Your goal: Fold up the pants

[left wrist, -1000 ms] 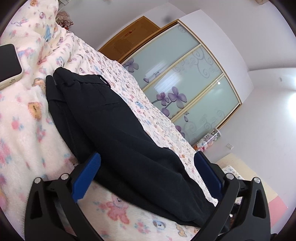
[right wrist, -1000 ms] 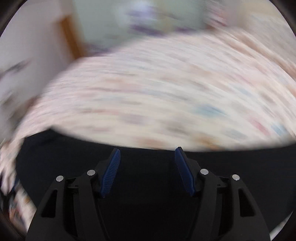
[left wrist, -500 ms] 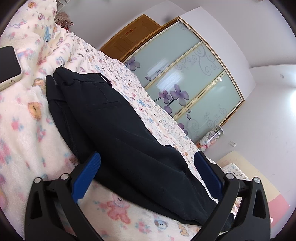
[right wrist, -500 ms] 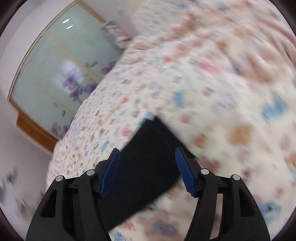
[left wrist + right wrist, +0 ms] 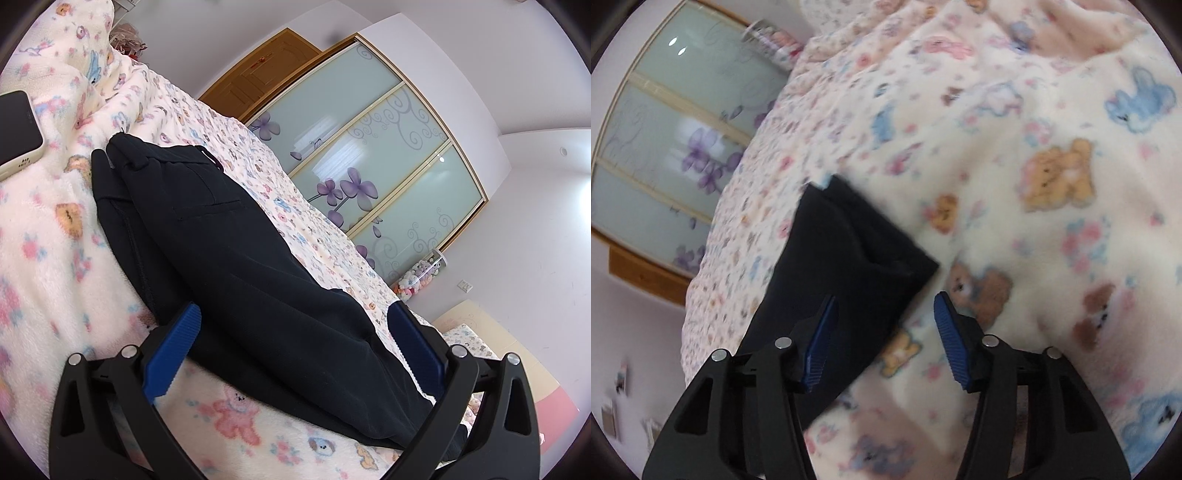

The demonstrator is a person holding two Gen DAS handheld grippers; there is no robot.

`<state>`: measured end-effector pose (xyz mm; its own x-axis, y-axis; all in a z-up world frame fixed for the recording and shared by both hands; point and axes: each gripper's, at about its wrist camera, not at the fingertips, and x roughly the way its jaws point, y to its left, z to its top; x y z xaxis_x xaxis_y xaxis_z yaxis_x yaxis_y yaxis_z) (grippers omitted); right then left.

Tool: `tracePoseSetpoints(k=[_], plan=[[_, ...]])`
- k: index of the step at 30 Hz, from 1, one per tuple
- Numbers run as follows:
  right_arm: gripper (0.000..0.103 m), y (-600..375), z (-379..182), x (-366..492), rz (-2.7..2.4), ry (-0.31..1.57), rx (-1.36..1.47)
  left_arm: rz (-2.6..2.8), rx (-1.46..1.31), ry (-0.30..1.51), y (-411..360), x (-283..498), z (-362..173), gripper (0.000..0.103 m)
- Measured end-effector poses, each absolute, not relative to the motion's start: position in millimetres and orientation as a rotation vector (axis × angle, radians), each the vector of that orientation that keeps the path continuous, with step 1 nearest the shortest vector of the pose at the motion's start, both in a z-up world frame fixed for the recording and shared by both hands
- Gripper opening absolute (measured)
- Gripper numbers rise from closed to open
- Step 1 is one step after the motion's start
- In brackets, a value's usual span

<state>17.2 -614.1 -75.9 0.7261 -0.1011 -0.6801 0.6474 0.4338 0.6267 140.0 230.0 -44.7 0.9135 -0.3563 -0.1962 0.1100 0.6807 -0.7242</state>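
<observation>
Since a second ago my right gripper (image 5: 884,334) has swung and rolled across the bed, from hovering over plain black cloth to sitting above the cuff end of the black woven pants (image 5: 846,280); its jaws have just been closing a little, yet they stand apart with nothing pinched, the leg hem lying under and between them. My left gripper (image 5: 295,345) has not shifted: it hangs wide open, low over the middle of the pants (image 5: 236,258), the blue pads clear of the cloth on either side.

The pants lie lengthwise on the cream fleece blanket printed with bears and flowers (image 5: 44,236), already doubled leg on leg, waistband at the far left near a dark phone in a pale case (image 5: 16,133).

I judge the step in hand to be taking the hem to fold it up toward the waist. To do it well, I should drop the right jaws squarely over both layers at the cuff corner, bite cloth only, not fleece, then lift just enough to carry it over. Both hems must stay aligned, or the fold skews.
</observation>
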Motion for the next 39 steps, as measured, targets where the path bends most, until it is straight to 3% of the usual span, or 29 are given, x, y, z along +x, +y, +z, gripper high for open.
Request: tracePoseSetpoints(k=[4,9,12,21,27,33,37,39], plan=[[0.055,-617.2,-77.2,23.7,-0.503,0.560,0.992,-0.268,-0.783,0.337,230.7,140.3,-45.4,0.101],[0.025,-611.3,-70.0,22.6,-0.512,0.518,0.917,-0.269,-0.784,0.336,230.7,140.0,-46.0,0.101],[0.019,-597.3,-55.6,22.0,-0.508,0.473,0.816,-0.269,-0.784,0.336,230.4,139.8,-46.3,0.101],[0.017,-495.5,35.6,61.0,-0.244,0.345,0.493,-0.269,-0.784,0.336,230.5,140.0,-46.6,0.101],[0.017,-394.5,65.8,122.6,0.062,0.351,0.467,-0.269,-0.784,0.337,230.5,140.0,-46.6,0.101],[0.017,-268.7,28.6,185.4,0.335,0.500,0.444,-0.269,-0.784,0.336,230.4,139.8,-46.9,0.101],[0.017,-206.9,-45.8,216.1,0.371,0.776,0.380,-0.270,-0.785,0.336,230.4,139.9,-46.5,0.101],[0.017,-202.2,-59.1,216.4,0.360,0.788,0.405,-0.271,-0.786,0.334,230.2,139.6,-46.9,0.101]])
